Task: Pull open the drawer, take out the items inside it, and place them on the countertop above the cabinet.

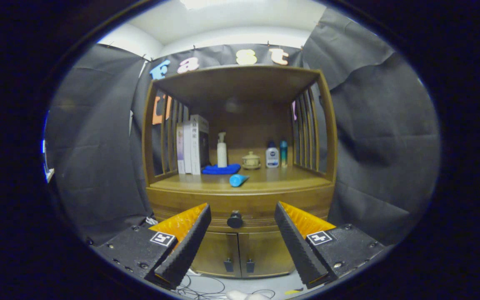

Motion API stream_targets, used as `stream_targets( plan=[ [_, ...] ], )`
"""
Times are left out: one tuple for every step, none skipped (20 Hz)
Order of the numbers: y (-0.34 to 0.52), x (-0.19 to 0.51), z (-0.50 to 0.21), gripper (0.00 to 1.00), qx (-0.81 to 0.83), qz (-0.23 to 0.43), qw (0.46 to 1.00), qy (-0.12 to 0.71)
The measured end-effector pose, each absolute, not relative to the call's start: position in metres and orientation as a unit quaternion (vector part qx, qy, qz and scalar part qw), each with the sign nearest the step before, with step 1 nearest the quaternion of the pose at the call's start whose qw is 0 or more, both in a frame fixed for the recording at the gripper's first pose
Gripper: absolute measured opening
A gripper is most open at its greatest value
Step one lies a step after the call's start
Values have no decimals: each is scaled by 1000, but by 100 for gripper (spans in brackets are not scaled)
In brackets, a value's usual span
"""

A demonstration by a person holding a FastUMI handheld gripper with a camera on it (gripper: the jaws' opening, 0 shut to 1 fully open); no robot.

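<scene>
I have the gripper [240, 239] held back from the cabinet with its fingers [188, 241] spread wide and nothing between them. Looking along them, the drawer knob [235, 219] sits in the gap, beyond the tips and apart from both. The drawer [240, 208] looks shut, its front flush with the cabinet, so whatever it holds is hidden from me. Below it are the two small doors [240, 254] with their handles.

Just above the drawer is the countertop [273, 180], and near its front edge a blue tube [237, 180] lies on its side. Further back I see a blue cloth [221, 168], a white pump bottle [222, 151], a small lidded pot [251, 160], two more bottles [272, 156] and a row of books [192, 146] against the left slats.

As I judge it, this fits two stages: lined up to pull the drawer open, or backed off after the drawer has been emptied and closed (the tube on the countertop could be one of its items, I cannot say). If the drawer is to be opened, that calls for running straight in until the knob is between the fingers, then closing squarely on it, since it is small and round and could slip.
</scene>
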State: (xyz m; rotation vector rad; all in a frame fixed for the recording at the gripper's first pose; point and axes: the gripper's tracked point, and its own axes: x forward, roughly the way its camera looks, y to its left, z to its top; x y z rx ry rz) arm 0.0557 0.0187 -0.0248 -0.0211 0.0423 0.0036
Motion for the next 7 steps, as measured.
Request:
stream_targets(
  plan=[
    [19, 48, -21, 100, -14, 4, 1000, 18],
    [17, 42, -16, 100, -17, 4, 1000, 15],
    [14, 37, -13, 100, -18, 0, 1000, 11],
    [12, 33, -9, 100, -18, -3, 1000, 9],
    [11, 30, -8, 100, -17, -6, 1000, 8],
    [11, 27, -7, 100, -14, -10, 1000, 8],
    [10, 24, -6, 100, -12, -13, 1000, 6]
  ],
)
